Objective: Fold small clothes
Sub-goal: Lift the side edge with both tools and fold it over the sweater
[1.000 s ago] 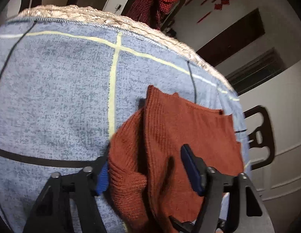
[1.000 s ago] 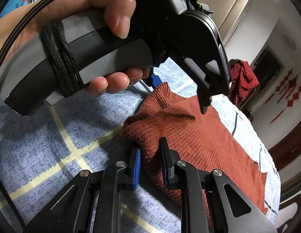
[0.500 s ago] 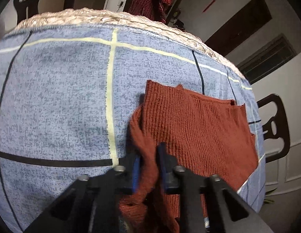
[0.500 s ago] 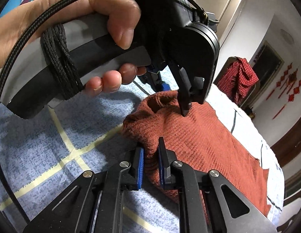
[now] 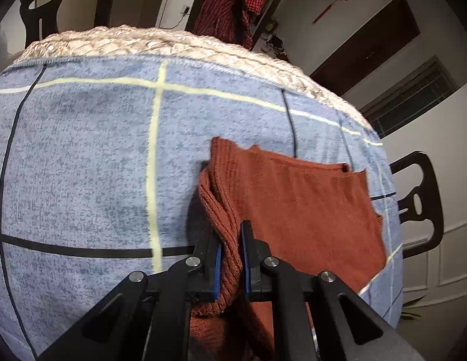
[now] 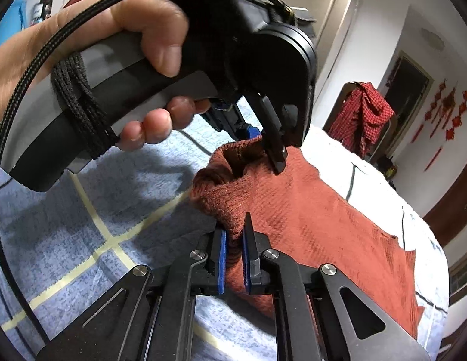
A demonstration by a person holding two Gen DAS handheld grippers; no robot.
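Both tongs clenched on one bunched edge of the rust-red knit garment (image 5: 296, 207): left tongs (image 5: 231, 258) and right tongs (image 6: 233, 258) side by side. The rest stretches away over the blue checked tabletop (image 5: 83, 162), so the fold looks set to travel forward.

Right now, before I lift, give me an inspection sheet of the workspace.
Surface: blue checked cloth, woven mat edge behind it.
Job's things: rust knitted garment, lying mostly flat, one edge bunched.
Clutter: nothing seen.
Grippers: left tool shut on garment edge; right tool shut on the same bunched edge, jaws just closed.
Cables: black braided cable looping past the hand.
Surroundings: red checked cloth on a chair; dark chair.
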